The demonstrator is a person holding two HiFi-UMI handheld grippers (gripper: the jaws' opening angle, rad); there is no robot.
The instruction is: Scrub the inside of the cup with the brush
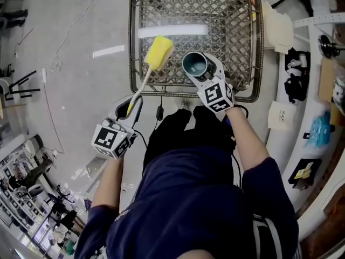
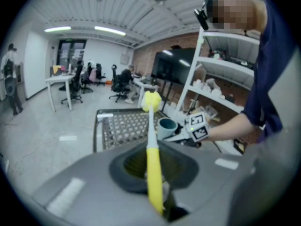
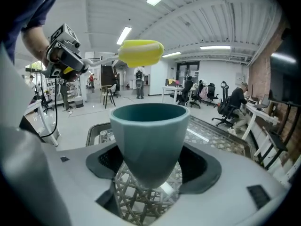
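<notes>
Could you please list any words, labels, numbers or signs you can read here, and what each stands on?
None can be read.
Marker cubes on the left gripper and right gripper: black-and-white patterns only.
Paper sheet and yellow notes at right: too small to read.

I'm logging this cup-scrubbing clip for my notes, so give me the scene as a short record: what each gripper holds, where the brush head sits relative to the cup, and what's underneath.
left gripper: shut on the brush handle
brush: yellow sponge head, white and yellow handle; head held up beside the cup's rim, not inside it
right gripper: shut on the cup's lower part
cup: teal, mouth facing up
below: wire basket, under both brush head and cup
scrubbing: not yet begun, judging by the brush head outside the cup
</notes>
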